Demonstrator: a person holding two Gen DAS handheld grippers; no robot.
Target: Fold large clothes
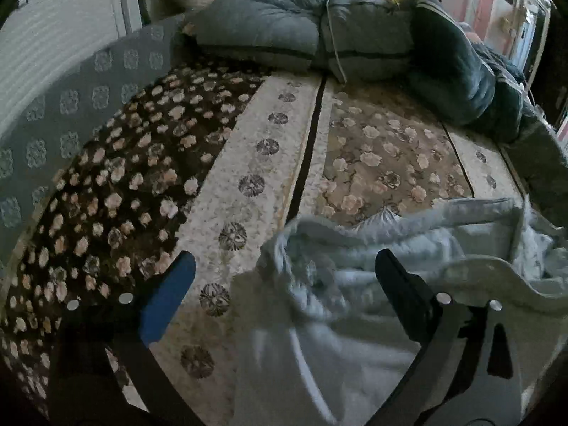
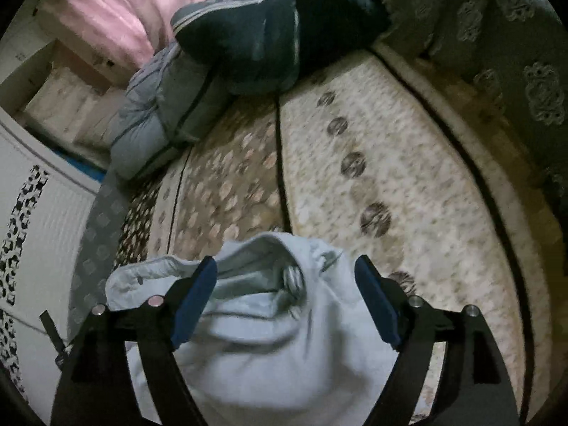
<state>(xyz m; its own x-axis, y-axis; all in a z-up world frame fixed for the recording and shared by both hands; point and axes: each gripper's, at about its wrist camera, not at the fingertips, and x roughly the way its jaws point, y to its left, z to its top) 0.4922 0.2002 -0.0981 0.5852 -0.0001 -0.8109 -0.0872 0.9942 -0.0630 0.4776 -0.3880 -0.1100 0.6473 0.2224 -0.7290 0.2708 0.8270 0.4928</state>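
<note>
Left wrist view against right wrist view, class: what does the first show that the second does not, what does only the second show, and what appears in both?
Only the left wrist view shows the dark brown floral cover.

Only the right wrist view shows the stacked pale bundles on a shelf.

Both show the crumpled light blue garment on the patterned mattress, and the padded grey and dark jackets piled at the far end. The left gripper and right gripper are each open over the garment.

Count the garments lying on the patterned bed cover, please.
3. A crumpled pale blue sweatshirt lies near, under both open grippers. A grey padded jacket and a dark green striped jacket lie at the far edge. Others may be hidden.
</note>
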